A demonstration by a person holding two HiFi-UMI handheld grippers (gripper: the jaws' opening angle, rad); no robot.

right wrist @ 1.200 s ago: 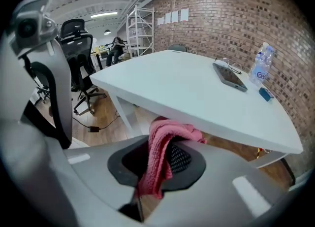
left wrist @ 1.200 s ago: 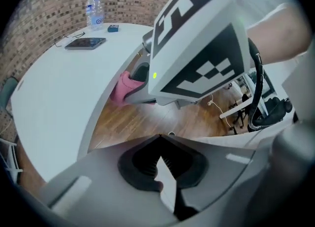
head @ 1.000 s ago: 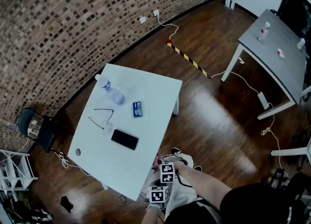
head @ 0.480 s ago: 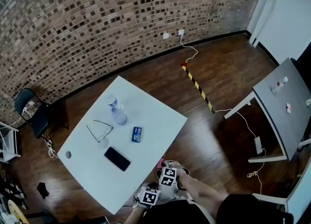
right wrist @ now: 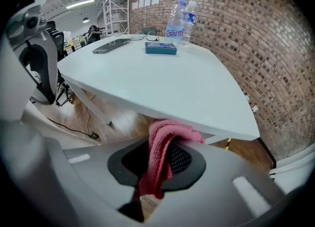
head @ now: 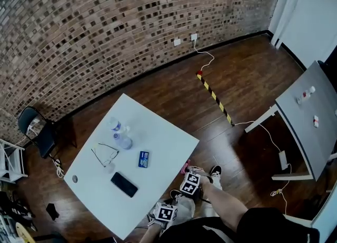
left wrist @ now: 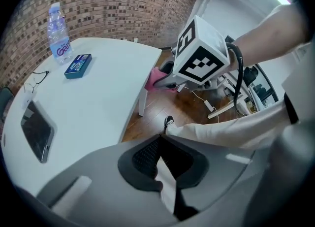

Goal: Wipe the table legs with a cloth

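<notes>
The white table (head: 155,131) stands at centre left. My right gripper (right wrist: 166,140) is shut on a pink cloth (right wrist: 158,159), which bunches up just under the table's near edge (right wrist: 206,122). In the left gripper view that cloth (left wrist: 156,78) sits against the table's corner, above a white leg (left wrist: 142,105), behind the right gripper's marker cube (left wrist: 203,57). From the head, the cloth (head: 185,167) peeks out by the right gripper (head: 188,176). My left gripper (left wrist: 159,140) is shut and holds nothing, low beside the table's near edge (head: 164,214).
On the tabletop lie a water bottle (head: 119,133), glasses (head: 105,155), a blue box (head: 142,158) and a phone (head: 124,184). A grey table (head: 310,115) stands at right, a black chair (head: 36,131) at left. Cables and a striped strip (head: 216,99) cross the wood floor.
The head view has swung round. My right gripper with the pink cloth has shifted a little forward along the table's near right corner. The left gripper stays low behind it.
</notes>
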